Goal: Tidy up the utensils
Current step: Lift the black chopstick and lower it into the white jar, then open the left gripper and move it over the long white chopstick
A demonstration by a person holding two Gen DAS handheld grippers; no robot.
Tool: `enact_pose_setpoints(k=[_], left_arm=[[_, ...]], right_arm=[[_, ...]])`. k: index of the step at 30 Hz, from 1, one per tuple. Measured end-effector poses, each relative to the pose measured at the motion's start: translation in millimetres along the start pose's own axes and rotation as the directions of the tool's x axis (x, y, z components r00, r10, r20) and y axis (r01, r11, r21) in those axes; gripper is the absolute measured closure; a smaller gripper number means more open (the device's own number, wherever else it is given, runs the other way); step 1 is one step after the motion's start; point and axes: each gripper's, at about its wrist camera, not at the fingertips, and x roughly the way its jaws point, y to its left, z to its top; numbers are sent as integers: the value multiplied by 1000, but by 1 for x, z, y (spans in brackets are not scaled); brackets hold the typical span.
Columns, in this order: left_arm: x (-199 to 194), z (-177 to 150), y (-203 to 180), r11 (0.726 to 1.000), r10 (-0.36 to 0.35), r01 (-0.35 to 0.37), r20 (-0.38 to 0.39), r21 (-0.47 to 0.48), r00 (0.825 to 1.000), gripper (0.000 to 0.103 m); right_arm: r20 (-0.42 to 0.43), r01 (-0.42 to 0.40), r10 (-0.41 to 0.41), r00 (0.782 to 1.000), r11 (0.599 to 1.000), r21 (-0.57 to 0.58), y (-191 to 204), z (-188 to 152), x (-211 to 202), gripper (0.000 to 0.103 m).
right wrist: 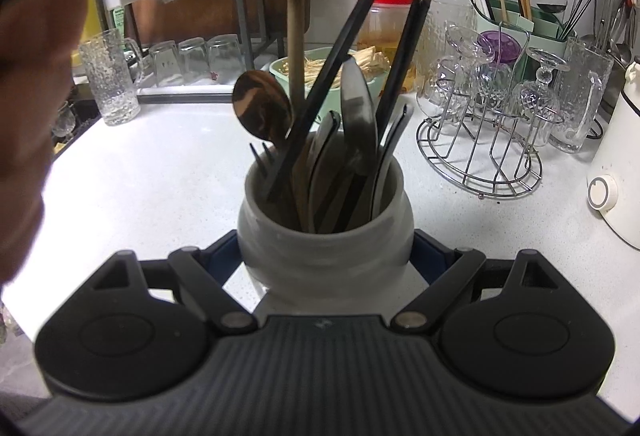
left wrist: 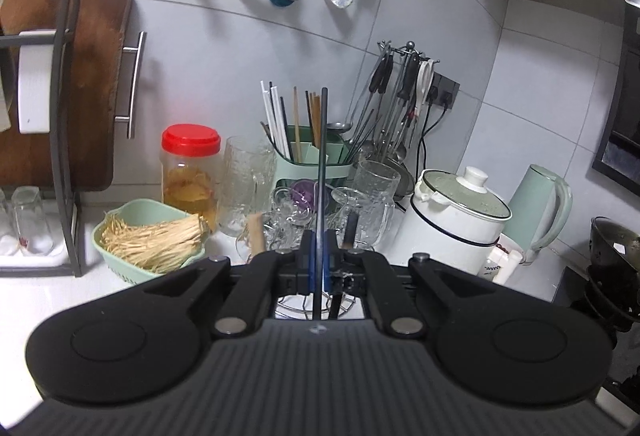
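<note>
Right wrist | right gripper (right wrist: 325, 256) clasps smooth round ceramic jar (right wrist: 324, 236)

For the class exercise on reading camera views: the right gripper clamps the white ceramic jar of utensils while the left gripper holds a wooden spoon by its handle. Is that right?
Not quite. The left gripper is shut on a thin black chopstick, not a wooden spoon; the left wrist view shows it pinched between the blue fingers. The rest stands: the right gripper clamps the white ceramic jar of utensils.
</note>
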Motion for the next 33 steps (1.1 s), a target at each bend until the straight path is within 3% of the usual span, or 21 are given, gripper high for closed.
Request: enact_pose_setpoints(k=[9, 17, 20, 24, 28, 30, 33], left_arm=[[-1, -11, 7, 1000, -5, 5, 0, -27, 1000, 99], [-18, 0, 0, 999, -11, 7, -118, -39, 993, 99], [-25, 6, 0, 998, -10, -2, -195, -61, 981, 99], [-22, 10, 3, 993, -8, -27, -309, -111, 951, 99], [-16, 11, 10, 985, -11, -56, -381, -165, 925, 99], [-17, 12, 13, 979, -5, -74, -388, -189, 922, 98], [-21, 14, 10, 980, 35, -111, -408, -163, 912, 86]], right_arm=[[12, 8, -8, 1000, 1000, 5, 2, -2, -2, 13], [-3, 9, -9, 1000, 1000, 9, 2, -2, -4, 13], [-12, 8, -8, 1000, 1000, 9, 2, -1, -4, 13], [-23, 5, -4, 1000, 1000, 9, 3, 0, -4, 12], [-30, -4, 4, 1000, 1000, 2, 2, 0, -4, 12], [-34, -13, 13, 999, 1000, -1, 0, 1, -4, 13], [-42, -25, 24, 999, 1000, -8, -1, 1, -4, 13]])
